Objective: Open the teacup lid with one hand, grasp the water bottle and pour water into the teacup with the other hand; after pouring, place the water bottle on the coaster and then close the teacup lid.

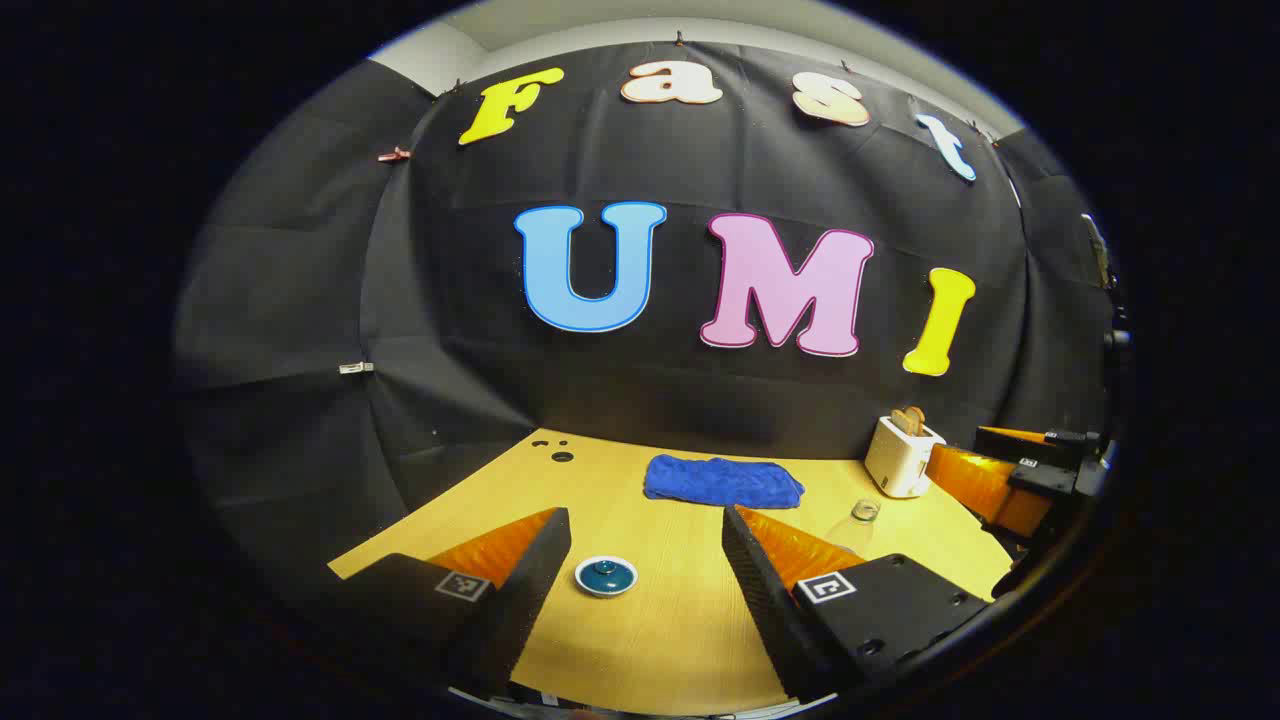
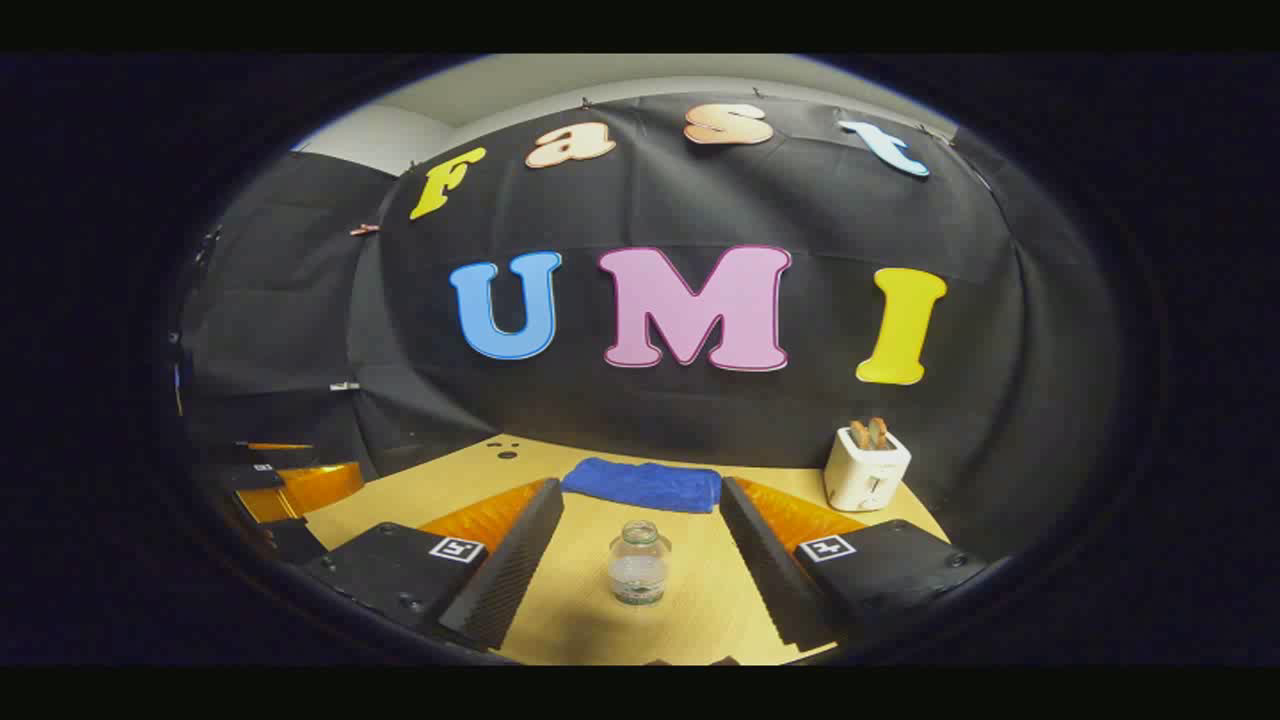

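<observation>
Small round teacup lid (image 1: 606, 576), dark blue glaze with a white rim and a central knob, lies on the pale wooden table (image 1: 680, 620); whether a cup sits beneath it cannot be made out. In the left gripper view the lid lies between the two fingers of the left gripper (image 1: 645, 560), nearer the left finger and apart from both; the jaws stand wide and hold nothing. Clear plastic water bottle (image 2: 637, 565), uncapped, upright, partly filled, with a band at its base, stands on the table. In the right gripper view it sits centred between the fingers of the right gripper (image 2: 640, 545), touching neither; these jaws are likewise spread wide and empty. In the left gripper view the bottle (image 1: 860, 520) is faint and its lower part is hidden behind the right-hand finger. Beyond lie a folded blue cloth (image 2: 643, 485) and a white toaster (image 2: 866, 467) holding toast, near the back wall.
</observation>
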`<state>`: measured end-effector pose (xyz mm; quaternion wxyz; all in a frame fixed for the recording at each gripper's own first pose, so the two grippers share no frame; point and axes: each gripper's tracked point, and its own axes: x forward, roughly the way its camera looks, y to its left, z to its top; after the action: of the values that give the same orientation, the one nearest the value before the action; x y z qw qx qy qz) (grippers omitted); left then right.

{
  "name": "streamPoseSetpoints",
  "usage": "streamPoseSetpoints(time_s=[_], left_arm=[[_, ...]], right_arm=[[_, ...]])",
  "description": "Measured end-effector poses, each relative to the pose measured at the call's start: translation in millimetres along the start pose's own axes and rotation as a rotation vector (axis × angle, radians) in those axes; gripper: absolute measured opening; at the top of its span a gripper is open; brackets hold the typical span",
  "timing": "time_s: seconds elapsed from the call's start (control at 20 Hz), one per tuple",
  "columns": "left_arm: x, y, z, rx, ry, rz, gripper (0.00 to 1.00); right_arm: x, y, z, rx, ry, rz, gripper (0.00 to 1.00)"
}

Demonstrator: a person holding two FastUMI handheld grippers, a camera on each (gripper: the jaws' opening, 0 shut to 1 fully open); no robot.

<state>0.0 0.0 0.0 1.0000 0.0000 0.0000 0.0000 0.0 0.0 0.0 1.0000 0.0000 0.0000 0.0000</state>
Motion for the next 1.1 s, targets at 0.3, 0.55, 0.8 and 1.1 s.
streamPoseSetpoints(time_s=[0.3,0.55,0.8,1.1], left_arm=[[20.4,2.6,-13.7,-0.041,0.041,0.025,0.96],[48.8,11.1,-20.7,0.036,0.068,-0.041,0.96],[78.5,27.5,-33.3,0.04,0.092,-0.086,0.96],[98.0,37.5,-53.8,0.06,0.135,-0.12,0.96]], right_arm=[[18.0,-23.5,-16.4,-0.015,0.005,0.002,0.98],[24.2,-27.7,-26.6,0.01,0.042,-0.056,0.98],[20.0,-25.9,-38.0,0.023,0.069,-0.108,0.98],[16.6,-19.3,-48.7,0.026,0.094,-0.133,0.98]])
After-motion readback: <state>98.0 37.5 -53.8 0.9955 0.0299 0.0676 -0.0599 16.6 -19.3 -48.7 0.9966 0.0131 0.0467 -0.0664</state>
